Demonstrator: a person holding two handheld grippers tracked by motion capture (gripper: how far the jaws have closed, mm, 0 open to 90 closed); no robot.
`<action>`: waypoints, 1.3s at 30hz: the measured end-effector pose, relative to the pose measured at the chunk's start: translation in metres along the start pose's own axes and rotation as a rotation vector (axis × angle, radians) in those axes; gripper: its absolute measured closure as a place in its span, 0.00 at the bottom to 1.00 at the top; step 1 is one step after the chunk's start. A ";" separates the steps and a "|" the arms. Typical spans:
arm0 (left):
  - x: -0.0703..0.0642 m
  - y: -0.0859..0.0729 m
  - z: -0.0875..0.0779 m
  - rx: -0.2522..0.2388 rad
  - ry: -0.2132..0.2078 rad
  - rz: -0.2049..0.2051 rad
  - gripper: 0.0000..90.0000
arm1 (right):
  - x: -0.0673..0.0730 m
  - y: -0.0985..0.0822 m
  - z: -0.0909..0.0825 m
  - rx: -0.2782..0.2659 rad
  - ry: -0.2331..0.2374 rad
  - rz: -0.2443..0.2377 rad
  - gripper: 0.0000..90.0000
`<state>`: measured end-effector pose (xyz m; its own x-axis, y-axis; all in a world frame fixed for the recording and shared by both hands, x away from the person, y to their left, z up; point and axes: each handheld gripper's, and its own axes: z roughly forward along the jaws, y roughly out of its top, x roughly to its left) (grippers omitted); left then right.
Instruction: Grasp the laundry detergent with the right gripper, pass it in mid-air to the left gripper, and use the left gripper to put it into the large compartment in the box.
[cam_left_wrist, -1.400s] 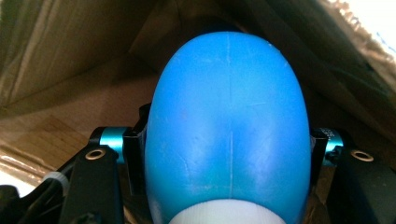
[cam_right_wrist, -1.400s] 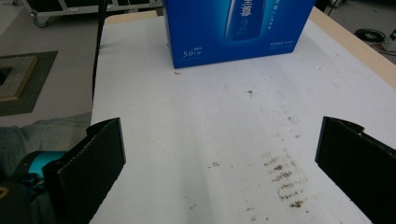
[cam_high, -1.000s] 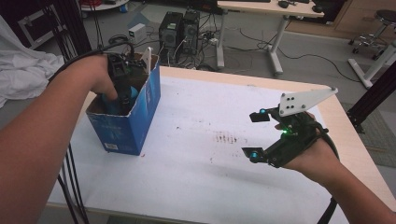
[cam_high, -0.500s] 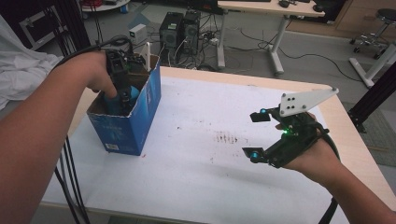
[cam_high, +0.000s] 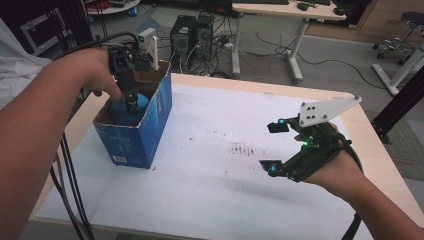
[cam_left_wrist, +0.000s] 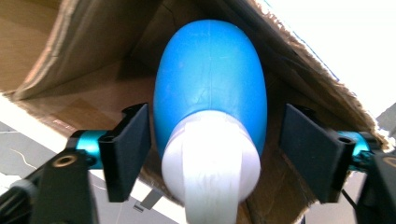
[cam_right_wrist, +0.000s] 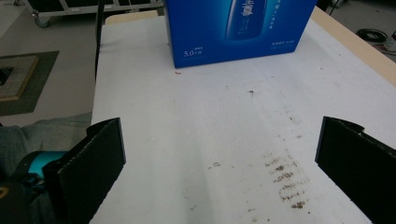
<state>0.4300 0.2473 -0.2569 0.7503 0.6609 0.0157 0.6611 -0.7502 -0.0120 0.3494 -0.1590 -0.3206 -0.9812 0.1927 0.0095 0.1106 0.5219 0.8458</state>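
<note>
A blue bottle (cam_left_wrist: 210, 88) with a white neck (cam_left_wrist: 212, 163) is seen standing inside the open blue cardboard box (cam_high: 135, 137) at the upper left of the high view, where its blue top (cam_high: 127, 107) shows over the box's near wall. In the left gripper view the bottle fills the centre of the frame, neck toward the camera, with the brown inner walls of the box around it. The left gripper (cam_left_wrist: 212, 149) is held over the box mouth, pointing down into it, with the bottle's neck set between its two black jaws; the jaws have just been opening, and a gap is seen on each side, so the pads are not pressed on the bottle. In the high view the left gripper (cam_high: 131, 102) is carried by a hand whose forearm comes in from the lower left edge and bends down at the wrist above the box. At the right of that view the right gripper (cam_high: 274, 147) is held low over the white table (cam_high: 210, 190), pointing toward the frame's left, its jaws wide apart with nothing between them. In the right gripper view the stained table surface lies between the parted jaws and the box's printed blue side (cam_right_wrist: 236, 28) stands at the top of the frame.
</note>
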 end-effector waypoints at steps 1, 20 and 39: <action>0.000 0.000 -0.001 -0.001 0.002 0.000 0.25 | 0.000 0.000 0.000 0.002 0.000 0.000 0.01; -0.017 0.006 -0.042 -0.041 0.021 0.044 0.14 | -0.003 0.008 -0.007 0.034 -0.001 -0.015 0.01; -0.054 0.035 -0.055 -0.049 -0.057 0.212 0.05 | -0.030 0.028 -0.028 0.294 0.032 -0.027 0.01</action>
<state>0.4123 0.1838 -0.2034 0.8725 0.4870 -0.0389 0.4883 -0.8718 0.0398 0.3772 -0.1737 -0.2821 -0.9883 0.1519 0.0102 0.1214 0.7458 0.6550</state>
